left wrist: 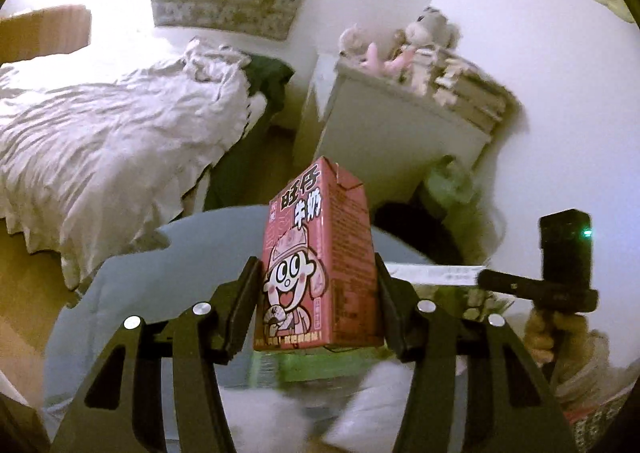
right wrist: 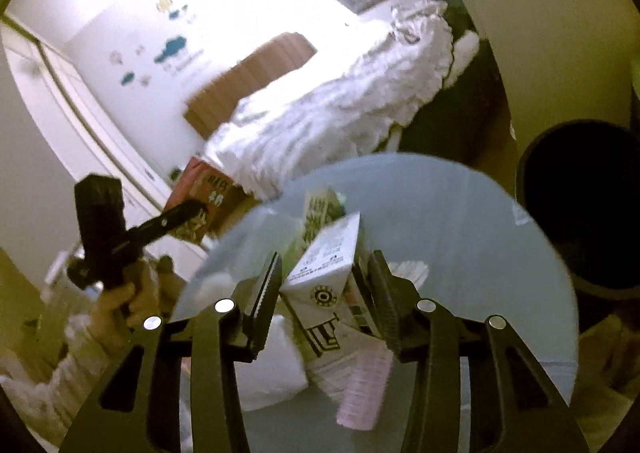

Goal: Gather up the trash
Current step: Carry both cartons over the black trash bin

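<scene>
**Both grippers carry a drink carton over the glass table**

The left gripper (left wrist: 318, 305) is clamped on a red milk carton (left wrist: 318, 257), upright between its pads and lifted clear of the round glass table (left wrist: 160, 281) below. To its right, the right gripper (right wrist: 324, 293) pinches a white carton (right wrist: 326, 277), tilted between its fingers, above the same table. White crumpled tissues (right wrist: 272, 369) lie beneath it. Beyond its right finger, past the table's edge, stands a dark bin (right wrist: 584, 205).
</scene>
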The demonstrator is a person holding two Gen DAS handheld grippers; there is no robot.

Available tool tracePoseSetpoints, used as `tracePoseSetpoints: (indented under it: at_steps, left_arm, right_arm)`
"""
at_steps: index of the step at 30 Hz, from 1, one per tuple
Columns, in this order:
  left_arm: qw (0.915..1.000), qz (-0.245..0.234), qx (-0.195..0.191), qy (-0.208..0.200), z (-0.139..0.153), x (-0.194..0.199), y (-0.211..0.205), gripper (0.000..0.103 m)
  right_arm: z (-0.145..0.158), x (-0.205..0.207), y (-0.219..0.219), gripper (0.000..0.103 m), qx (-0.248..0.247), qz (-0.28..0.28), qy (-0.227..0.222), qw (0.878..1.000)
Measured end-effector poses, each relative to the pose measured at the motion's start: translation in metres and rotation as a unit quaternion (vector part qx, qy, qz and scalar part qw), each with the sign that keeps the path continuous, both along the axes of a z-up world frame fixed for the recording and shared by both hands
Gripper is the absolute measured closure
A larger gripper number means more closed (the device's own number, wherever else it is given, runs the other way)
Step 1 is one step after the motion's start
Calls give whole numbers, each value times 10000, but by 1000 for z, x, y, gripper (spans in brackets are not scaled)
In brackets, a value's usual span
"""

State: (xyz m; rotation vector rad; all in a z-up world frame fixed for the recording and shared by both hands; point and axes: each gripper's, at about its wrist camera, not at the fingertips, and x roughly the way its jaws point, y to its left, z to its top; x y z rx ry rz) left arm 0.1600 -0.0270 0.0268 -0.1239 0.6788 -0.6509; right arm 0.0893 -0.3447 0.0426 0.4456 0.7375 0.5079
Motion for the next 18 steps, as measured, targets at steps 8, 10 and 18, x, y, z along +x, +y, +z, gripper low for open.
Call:
tracePoseSetpoints:
  at_steps: [8, 10, 18]
  left_arm:
    - [9990, -323, -294, 46, 17, -10, -60, 50]
    - [9986, -420, -317, 74, 17, -9, -80, 50]
    - [9955, -758, -408, 393, -1, 10, -173, 50]
  right_arm:
    - [21, -10, -49, 59, 364, -472, -523, 9969]
    - [24, -15, -70, 59, 460, -743, -678, 9939]
    - [20, -12, -161, 59, 508, -1905, -919, 9761]
